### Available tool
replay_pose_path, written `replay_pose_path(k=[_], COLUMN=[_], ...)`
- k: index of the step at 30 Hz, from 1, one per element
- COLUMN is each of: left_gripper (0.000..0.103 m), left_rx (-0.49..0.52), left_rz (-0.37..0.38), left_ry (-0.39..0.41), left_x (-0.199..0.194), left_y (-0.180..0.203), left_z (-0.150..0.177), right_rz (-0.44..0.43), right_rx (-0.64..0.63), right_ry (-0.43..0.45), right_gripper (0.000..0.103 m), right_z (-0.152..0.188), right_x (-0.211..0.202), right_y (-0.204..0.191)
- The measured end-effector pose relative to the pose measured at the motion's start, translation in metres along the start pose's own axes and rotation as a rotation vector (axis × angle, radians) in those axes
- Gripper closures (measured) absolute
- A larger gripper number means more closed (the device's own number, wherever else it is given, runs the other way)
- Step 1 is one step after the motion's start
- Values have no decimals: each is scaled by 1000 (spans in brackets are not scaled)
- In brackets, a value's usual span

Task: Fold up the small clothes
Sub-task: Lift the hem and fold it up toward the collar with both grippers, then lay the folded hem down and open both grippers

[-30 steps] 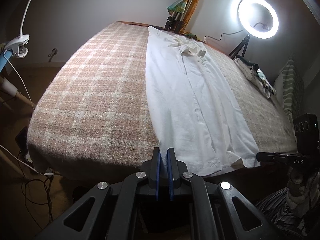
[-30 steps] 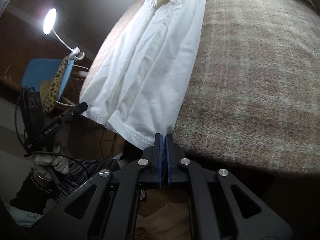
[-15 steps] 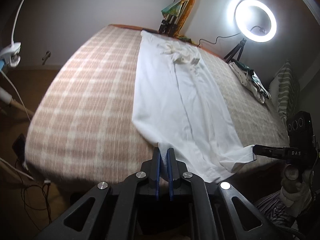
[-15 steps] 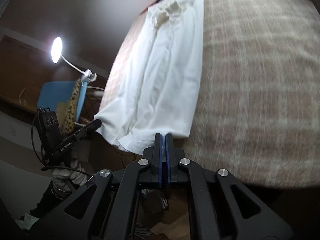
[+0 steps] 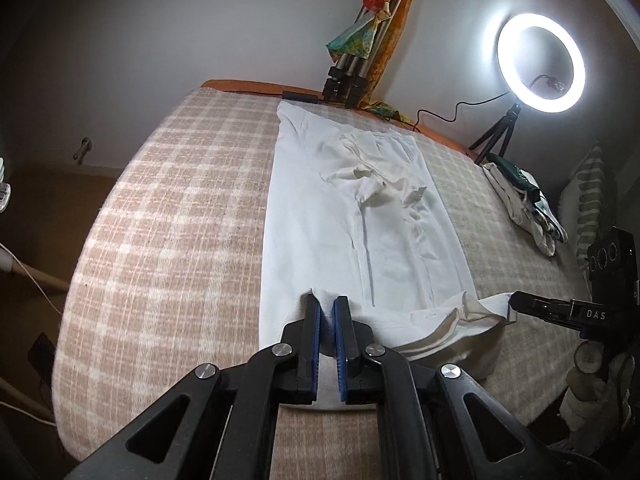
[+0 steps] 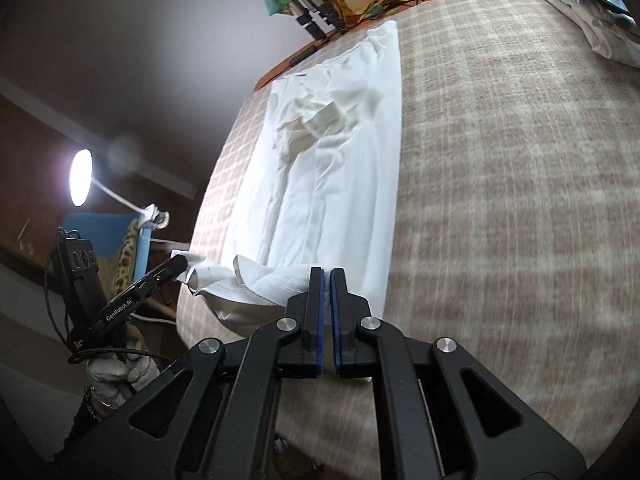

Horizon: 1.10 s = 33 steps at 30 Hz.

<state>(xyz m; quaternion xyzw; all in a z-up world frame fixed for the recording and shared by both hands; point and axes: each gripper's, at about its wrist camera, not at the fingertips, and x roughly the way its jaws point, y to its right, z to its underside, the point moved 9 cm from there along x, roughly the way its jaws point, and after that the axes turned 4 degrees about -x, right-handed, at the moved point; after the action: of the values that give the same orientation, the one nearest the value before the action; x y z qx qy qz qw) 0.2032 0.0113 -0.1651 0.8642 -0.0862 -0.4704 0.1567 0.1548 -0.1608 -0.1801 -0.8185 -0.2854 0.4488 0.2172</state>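
Note:
A long white garment (image 5: 352, 232) lies lengthwise on the checked bed (image 5: 172, 216), folded into a narrow strip with its collar end far away. My left gripper (image 5: 326, 304) is shut on the near left corner of its hem. My right gripper (image 6: 327, 276) is shut on the near right corner of the garment (image 6: 328, 168). Both corners are lifted above the bed and carried over the cloth, so the hem sags and wrinkles between them. The right gripper also shows in the left wrist view (image 5: 516, 304), and the left gripper in the right wrist view (image 6: 180, 266).
A lit ring light (image 5: 540, 68) on a tripod stands at the far right. A pile of other clothes (image 5: 524, 208) lies on the bed's right side. A folded tripod with colourful cloth (image 5: 360, 48) leans on the far wall. A desk lamp (image 6: 80, 178) and a blue chair (image 6: 140, 248) stand left of the bed.
Both grippers have lifted the hem corners off the near bed edge and moved them forward over the garment. The hem, flat before, now hangs bunched between them.

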Motion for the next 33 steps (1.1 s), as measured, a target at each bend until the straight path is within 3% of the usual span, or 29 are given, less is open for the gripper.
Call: replay_pose_path(k=[10, 12, 13, 14, 18, 23, 27, 33], left_gripper=[97, 89, 73, 70, 71, 76, 77, 78], left_rx=[-34, -28, -24, -27, -13, 123, 177, 200], left_rz=[-51, -71, -105, -121, -91, -9, 25, 6], left_ry=[-49, -38, -21, 3, 41, -21, -109, -131], left_x=[46, 47, 44, 39, 16, 5, 22, 49], left_y=[-21, -26, -30, -35, -38, -13, 3, 8], left_z=[-12, -14, -16, -19, -22, 9, 35, 31], right_rz=[38, 45, 52, 64, 96, -6, -18, 37], right_rx=[29, 21, 22, 24, -18, -138, -252, -352], right_ry=[-43, -44, -42, -35, -1, -33, -136, -206], right_gripper=[99, 99, 99, 99, 98, 98, 98, 98], right_z=[-29, -31, -33, -35, -39, -17, 12, 25], right_x=[39, 41, 41, 39, 19, 7, 30, 67], right_y=[29, 31, 33, 35, 34, 2, -17, -22])
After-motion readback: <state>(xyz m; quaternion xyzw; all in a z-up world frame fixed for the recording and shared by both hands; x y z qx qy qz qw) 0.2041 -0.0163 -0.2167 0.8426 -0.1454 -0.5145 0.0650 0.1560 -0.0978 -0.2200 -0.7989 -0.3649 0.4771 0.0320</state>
